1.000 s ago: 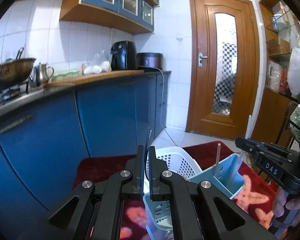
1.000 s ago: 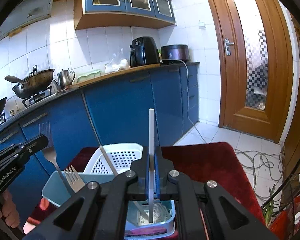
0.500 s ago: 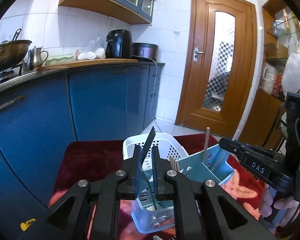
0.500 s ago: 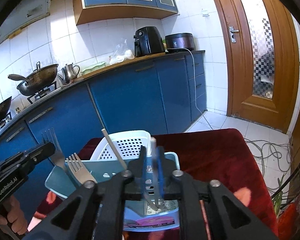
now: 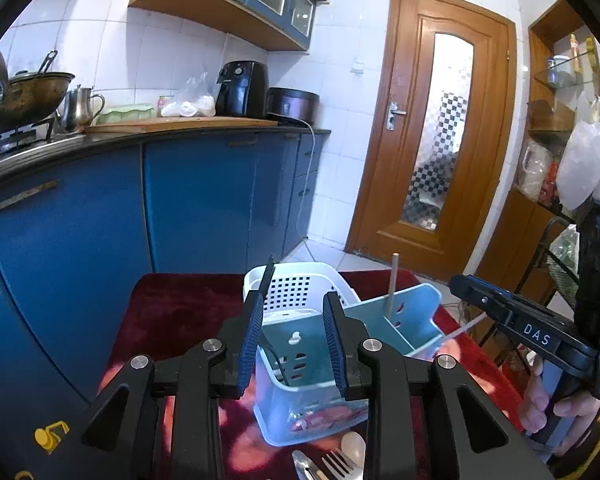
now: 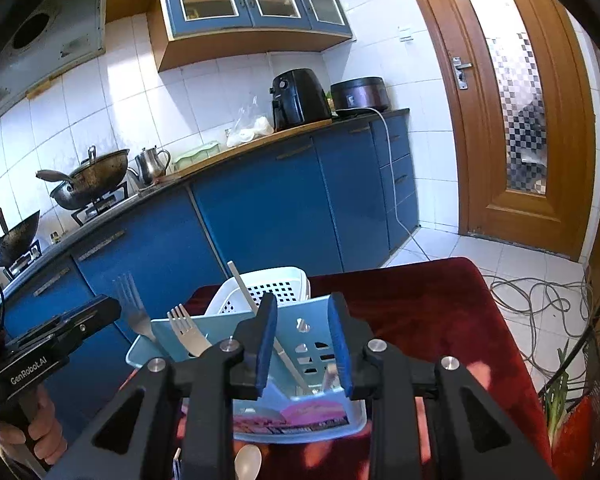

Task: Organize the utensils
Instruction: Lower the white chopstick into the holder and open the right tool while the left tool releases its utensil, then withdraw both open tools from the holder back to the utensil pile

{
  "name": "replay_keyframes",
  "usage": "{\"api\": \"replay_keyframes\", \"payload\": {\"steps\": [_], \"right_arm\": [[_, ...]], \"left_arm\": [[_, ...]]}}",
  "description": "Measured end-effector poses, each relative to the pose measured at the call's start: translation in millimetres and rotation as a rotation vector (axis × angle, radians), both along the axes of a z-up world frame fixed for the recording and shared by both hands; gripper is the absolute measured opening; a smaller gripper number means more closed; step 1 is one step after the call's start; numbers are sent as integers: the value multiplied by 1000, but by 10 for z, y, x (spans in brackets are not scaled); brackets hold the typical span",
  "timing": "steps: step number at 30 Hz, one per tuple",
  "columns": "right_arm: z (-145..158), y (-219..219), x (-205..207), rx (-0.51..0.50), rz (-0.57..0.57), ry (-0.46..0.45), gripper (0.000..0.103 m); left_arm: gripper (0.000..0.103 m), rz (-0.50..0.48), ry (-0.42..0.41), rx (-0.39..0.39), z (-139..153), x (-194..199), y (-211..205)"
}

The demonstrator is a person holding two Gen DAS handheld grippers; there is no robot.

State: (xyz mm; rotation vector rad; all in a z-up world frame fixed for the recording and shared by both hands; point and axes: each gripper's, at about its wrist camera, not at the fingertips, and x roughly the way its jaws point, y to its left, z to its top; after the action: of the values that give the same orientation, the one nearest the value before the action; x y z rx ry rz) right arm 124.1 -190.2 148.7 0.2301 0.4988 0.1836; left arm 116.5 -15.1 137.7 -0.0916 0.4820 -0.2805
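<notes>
A light blue utensil caddy (image 5: 404, 320) (image 6: 300, 332) stands on a red cloth. My left gripper (image 5: 292, 340) is open and empty just above its near compartment; a dark utensil (image 5: 266, 280) leans there by the left finger. My right gripper (image 6: 302, 340) is open and empty over the caddy; a chopstick (image 6: 244, 288) leans inside. Two forks (image 6: 188, 332) stand in the caddy's left compartment. A pale stick (image 5: 392, 284) stands in the caddy in the left wrist view.
A white perforated basket (image 5: 300, 284) (image 6: 276, 284) stands behind the caddy. A spoon and fork (image 5: 340, 460) lie on the red cloth (image 6: 420, 304) in front; the spoon (image 6: 248, 460) shows in the right wrist view. Blue kitchen cabinets (image 5: 200, 200) are behind, a wooden door (image 5: 432, 140) at the right.
Both grippers opened and let go of their utensils into the caddy. The left gripper's dark utensil and the right gripper's chopstick now rest in the compartments.
</notes>
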Motion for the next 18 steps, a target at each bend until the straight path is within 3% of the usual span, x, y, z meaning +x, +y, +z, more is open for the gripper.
{"api": "replay_keyframes", "payload": {"steps": [18], "right_arm": [[-57, -174, -633, 89, -10, 90, 30]], "left_arm": [[33, 32, 53, -4, 29, -520, 137]]}}
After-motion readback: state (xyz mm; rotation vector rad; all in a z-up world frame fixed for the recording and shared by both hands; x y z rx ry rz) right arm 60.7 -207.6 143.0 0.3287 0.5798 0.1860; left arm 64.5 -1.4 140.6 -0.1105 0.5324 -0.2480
